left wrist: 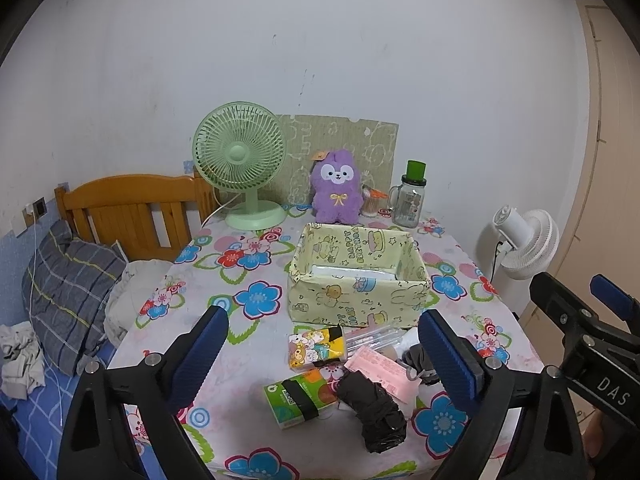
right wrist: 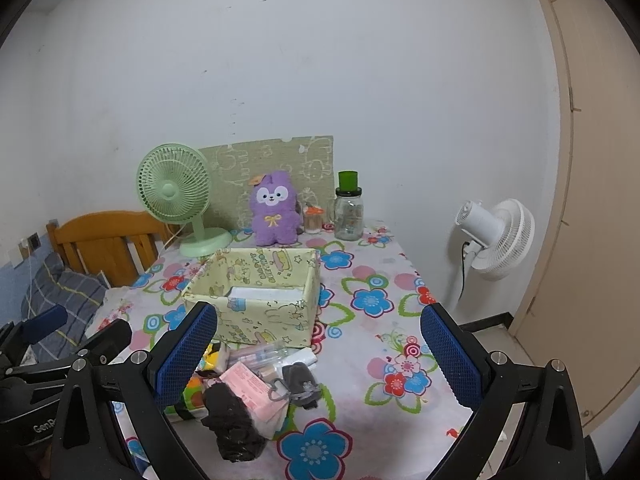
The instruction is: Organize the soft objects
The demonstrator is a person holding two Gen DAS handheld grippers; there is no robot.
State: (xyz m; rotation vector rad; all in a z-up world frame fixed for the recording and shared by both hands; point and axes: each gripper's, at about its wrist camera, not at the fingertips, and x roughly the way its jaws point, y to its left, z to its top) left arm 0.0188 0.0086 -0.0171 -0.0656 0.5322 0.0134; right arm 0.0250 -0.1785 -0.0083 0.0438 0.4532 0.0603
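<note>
While both the left gripper (left wrist: 324, 352) and right gripper (right wrist: 320, 348) are held spread wide and empty above the floral tablecloth (left wrist: 248, 280), the black soft bundle (left wrist: 370, 408) is seen lying below between their fingers, near the yellow box (left wrist: 352, 280).

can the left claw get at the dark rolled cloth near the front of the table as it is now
Probably yes: the left claw is open and the dark rolled cloth lies on top of the clutter just ahead, with nothing covering it; only the green tissue pack touches its side.
</note>
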